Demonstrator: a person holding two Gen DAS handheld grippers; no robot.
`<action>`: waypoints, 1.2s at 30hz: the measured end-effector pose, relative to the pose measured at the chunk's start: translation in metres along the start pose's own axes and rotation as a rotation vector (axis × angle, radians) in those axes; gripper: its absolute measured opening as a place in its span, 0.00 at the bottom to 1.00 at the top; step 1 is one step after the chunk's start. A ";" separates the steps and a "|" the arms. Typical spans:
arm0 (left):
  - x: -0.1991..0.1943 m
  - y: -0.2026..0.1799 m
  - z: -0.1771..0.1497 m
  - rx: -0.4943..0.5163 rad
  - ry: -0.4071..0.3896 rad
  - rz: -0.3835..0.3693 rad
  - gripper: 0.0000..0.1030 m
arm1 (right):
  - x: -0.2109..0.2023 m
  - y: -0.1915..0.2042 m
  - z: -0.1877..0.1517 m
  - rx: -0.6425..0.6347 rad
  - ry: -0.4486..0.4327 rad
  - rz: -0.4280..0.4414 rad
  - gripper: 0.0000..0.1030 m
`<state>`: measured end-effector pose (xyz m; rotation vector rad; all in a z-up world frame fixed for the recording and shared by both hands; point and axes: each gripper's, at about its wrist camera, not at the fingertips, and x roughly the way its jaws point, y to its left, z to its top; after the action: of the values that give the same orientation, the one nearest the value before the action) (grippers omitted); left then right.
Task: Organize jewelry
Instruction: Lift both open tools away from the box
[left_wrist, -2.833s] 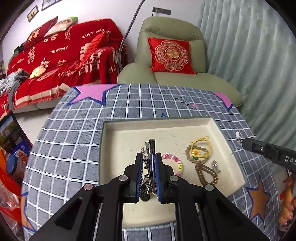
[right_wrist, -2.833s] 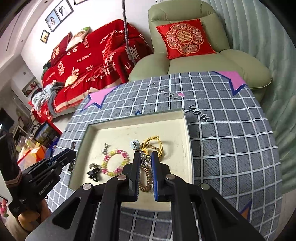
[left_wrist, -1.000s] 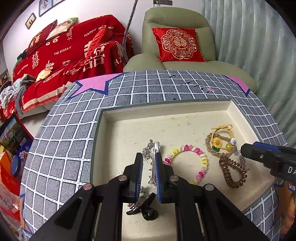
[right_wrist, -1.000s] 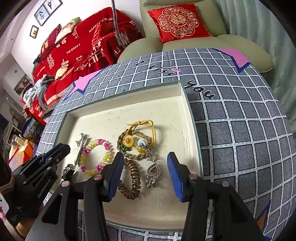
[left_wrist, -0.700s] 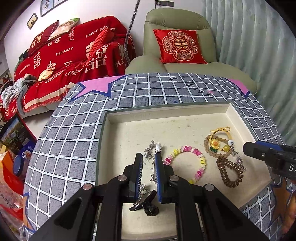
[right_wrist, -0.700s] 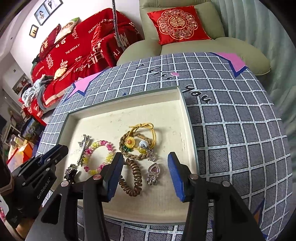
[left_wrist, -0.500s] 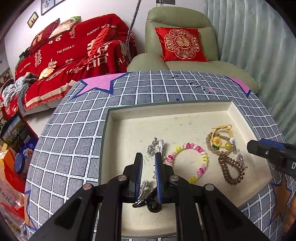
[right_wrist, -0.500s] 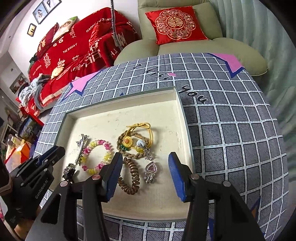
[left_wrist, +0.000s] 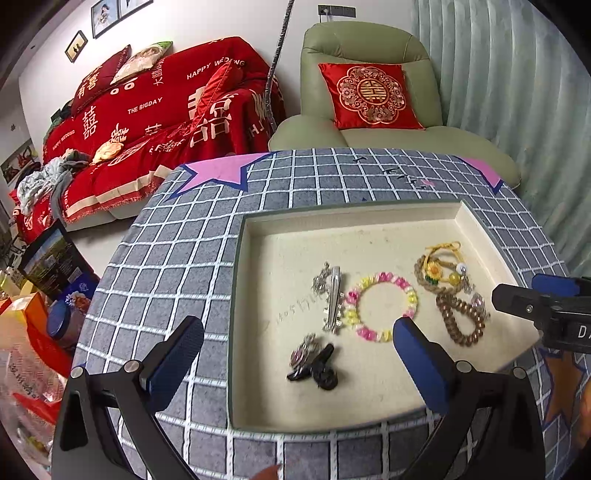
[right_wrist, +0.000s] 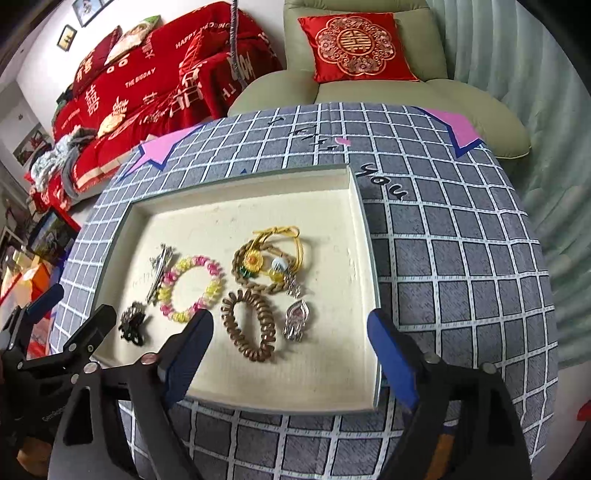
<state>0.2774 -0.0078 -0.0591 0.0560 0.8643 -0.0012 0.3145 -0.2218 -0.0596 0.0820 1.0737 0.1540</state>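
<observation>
My left gripper (left_wrist: 297, 356) and right gripper (right_wrist: 290, 341) are both opening wide with nothing pinched, hovering low in frame over the cream tray (right_wrist: 236, 206), where the black clip (left_wrist: 314, 363), silver barrette (left_wrist: 334, 295), bead bracelet (left_wrist: 380, 306) and brown coil tie (right_wrist: 249, 325) lie mid-frame.
</observation>
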 end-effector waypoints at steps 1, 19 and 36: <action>-0.002 0.000 -0.001 -0.002 0.005 -0.003 1.00 | 0.001 0.000 -0.001 -0.002 0.005 0.001 0.89; -0.049 0.001 -0.045 0.018 0.029 -0.013 1.00 | -0.028 0.007 -0.046 -0.037 0.034 -0.038 1.00; -0.127 0.004 -0.115 0.016 0.017 -0.034 1.00 | -0.088 0.024 -0.130 -0.015 -0.027 -0.007 1.00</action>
<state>0.1075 -0.0013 -0.0364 0.0564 0.8822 -0.0394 0.1566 -0.2139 -0.0415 0.0668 1.0452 0.1542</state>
